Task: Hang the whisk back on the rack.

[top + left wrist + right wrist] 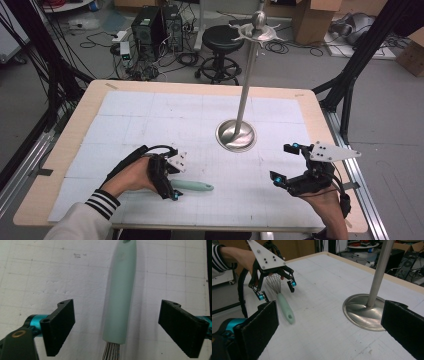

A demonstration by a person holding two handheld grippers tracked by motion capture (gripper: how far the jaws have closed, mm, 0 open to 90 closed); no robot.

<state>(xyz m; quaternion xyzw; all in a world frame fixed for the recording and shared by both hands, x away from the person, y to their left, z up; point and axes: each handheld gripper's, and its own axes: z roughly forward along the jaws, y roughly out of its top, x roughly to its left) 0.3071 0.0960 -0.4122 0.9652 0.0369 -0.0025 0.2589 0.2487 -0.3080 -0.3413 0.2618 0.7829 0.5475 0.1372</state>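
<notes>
Whisk [120,297] between open left tongs [117,327], seemingly untouched

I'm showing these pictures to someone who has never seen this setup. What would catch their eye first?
Probably the tall metal stand, rising from its round shiny base at the middle of the white mat. Next, the whisk with its mint-green handle, lying flat near the front edge. The left hand-held gripper is poised around it, its jaws either side of the handle without touching. The right hand-held gripper waits open at the right.
</notes>
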